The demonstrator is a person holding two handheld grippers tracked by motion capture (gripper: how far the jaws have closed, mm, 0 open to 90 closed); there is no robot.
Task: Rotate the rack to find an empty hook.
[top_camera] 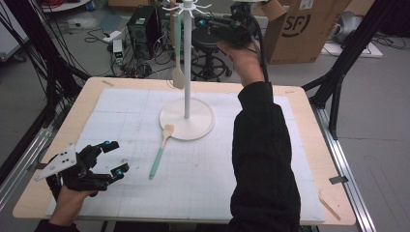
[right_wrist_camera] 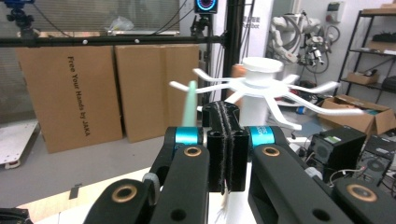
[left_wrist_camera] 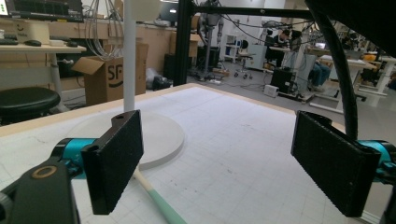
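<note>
A white hook stand rises from a round base at the middle back of the mat. A spatula with a green handle hangs from one of its top hooks. A second wooden spatula with a green handle lies flat on the mat in front of the base. My right gripper is held high beside the hook crown; its jaws are shut flat together, and the hanging handle is just behind them to the left. My left gripper rests low at the front left, open, with the lying spatula's handle ahead of its left jaw.
The white gridded mat covers most of the wooden table. A thin wooden stick lies at the front right corner. Beyond the far edge stand a black stool, a computer tower and a cardboard box.
</note>
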